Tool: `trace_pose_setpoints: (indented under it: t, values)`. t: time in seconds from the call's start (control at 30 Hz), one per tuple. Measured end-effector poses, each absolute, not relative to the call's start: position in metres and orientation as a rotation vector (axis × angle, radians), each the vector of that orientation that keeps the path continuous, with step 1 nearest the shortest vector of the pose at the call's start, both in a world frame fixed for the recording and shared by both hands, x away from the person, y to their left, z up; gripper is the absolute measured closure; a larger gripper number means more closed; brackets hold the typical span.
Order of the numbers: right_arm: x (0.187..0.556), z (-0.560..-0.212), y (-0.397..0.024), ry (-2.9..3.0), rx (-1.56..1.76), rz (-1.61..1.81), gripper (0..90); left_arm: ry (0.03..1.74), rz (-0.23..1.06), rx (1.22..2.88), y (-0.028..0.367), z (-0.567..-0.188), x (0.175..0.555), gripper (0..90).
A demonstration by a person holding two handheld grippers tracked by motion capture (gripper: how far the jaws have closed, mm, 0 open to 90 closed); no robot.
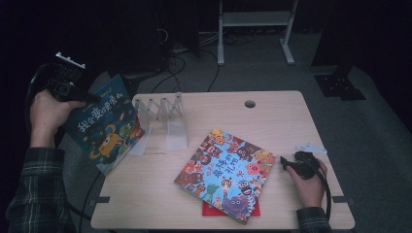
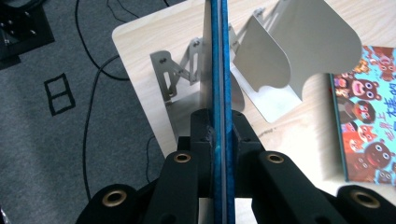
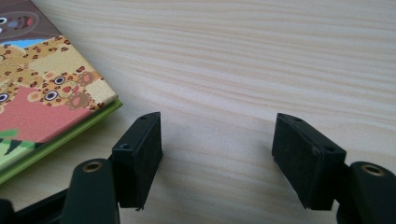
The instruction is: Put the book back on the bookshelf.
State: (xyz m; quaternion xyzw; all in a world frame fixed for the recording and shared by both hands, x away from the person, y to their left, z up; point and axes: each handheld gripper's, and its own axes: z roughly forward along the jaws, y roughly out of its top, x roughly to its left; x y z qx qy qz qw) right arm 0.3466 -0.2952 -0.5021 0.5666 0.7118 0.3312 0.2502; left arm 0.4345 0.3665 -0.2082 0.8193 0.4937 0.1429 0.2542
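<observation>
Job in hand: it looks like the blue picture book is going into the metal book rack at the back left of the bench.
Left tool: squeezed tight on the top edge of the blue picture book; its two black pads press on both sides of the cover.
Blue picture book: up in the air at the left edge of the bench, hanging down and tilted below the left tool.
Which way to go: the book rack sits ahead of the left tool and a bit to its right, very near the book's lower corner.
Long side: seen from the left tool, the book's thin edge points straight out toward the rack's plates, so it should slide between two of them.
Nearer hand: the left one; it is the one beside the rack.
Right tool: wide open with nothing in it, resting low on the bench.
Animal picture book: lies flat just to the left of the right tool, on top of a red book.
</observation>
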Motion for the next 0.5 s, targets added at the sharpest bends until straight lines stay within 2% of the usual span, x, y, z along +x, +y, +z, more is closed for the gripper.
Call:
trace_pose_setpoints:
  t: [0.5]
  values:
    - [0.347, -0.502, -0.295, 1.942, 1.537, 0.902, 31.5, 1.321, 0.427, 2.196, 0.368, -0.214, 0.462, 82.0]
